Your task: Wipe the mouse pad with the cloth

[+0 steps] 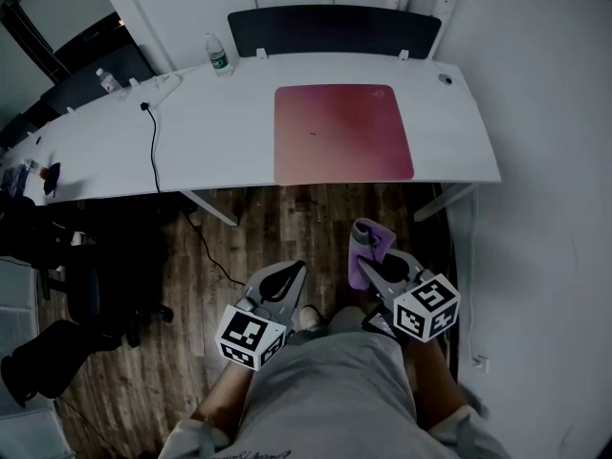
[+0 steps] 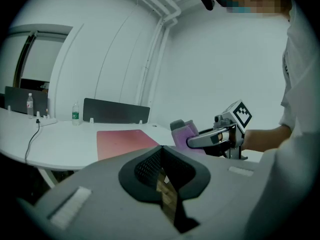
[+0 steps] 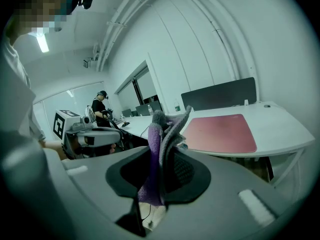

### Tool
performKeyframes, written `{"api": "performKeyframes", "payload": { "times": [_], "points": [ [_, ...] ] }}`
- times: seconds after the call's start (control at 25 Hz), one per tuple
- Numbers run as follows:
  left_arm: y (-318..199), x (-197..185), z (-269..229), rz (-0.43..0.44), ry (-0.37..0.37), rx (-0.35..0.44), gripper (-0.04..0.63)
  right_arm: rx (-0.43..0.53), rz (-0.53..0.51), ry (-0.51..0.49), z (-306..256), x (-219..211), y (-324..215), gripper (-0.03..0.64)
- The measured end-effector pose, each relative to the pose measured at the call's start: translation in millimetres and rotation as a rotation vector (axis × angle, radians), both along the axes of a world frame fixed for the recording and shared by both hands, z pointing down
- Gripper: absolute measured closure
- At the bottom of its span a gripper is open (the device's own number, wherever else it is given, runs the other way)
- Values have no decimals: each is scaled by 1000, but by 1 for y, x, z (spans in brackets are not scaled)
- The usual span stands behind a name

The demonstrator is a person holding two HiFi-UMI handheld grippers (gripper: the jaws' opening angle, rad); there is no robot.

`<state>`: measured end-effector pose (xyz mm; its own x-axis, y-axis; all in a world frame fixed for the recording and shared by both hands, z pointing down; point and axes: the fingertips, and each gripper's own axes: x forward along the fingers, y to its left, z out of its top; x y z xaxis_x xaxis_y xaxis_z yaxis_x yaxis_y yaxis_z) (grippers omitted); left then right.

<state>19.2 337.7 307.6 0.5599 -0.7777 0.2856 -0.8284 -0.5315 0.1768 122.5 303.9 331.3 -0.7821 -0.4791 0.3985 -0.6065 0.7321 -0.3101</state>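
A red mouse pad [image 1: 342,133] lies flat on the white desk [image 1: 220,132], right of its middle; it also shows in the left gripper view [image 2: 125,141] and the right gripper view [image 3: 225,131]. My right gripper [image 1: 371,262] [image 3: 162,151] is shut on a folded purple cloth [image 1: 367,245] [image 3: 159,134], which sticks up out of its jaws. It hangs over the wooden floor, short of the desk's front edge. My left gripper [image 1: 291,273] [image 2: 162,149] is beside it, shut and holding nothing. The cloth [image 2: 183,132] is also visible from the left.
A water bottle [image 1: 219,55] and a dark partition panel [image 1: 333,29] stand at the desk's back edge. A black cable [image 1: 153,146] crosses the desk on the left. A black office chair [image 1: 86,285] stands on the floor at left. A person [image 3: 100,109] stands far off.
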Motion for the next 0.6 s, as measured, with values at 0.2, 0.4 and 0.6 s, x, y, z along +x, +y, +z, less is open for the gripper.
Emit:
{"api": "performKeyframes", "payload": {
  "times": [0.2,0.4,0.6],
  "points": [
    [-9,-12,5,-7,24,-10,575,0,8,14,1,-2,-9,525],
    [-26,-27,7,-31,30,-12,575,-7,-1,25,5,-11,-32,525],
    [-58,-46,16,-72,18,-29,575,-19,-14,15,15,-23,-73,525]
  ]
}}
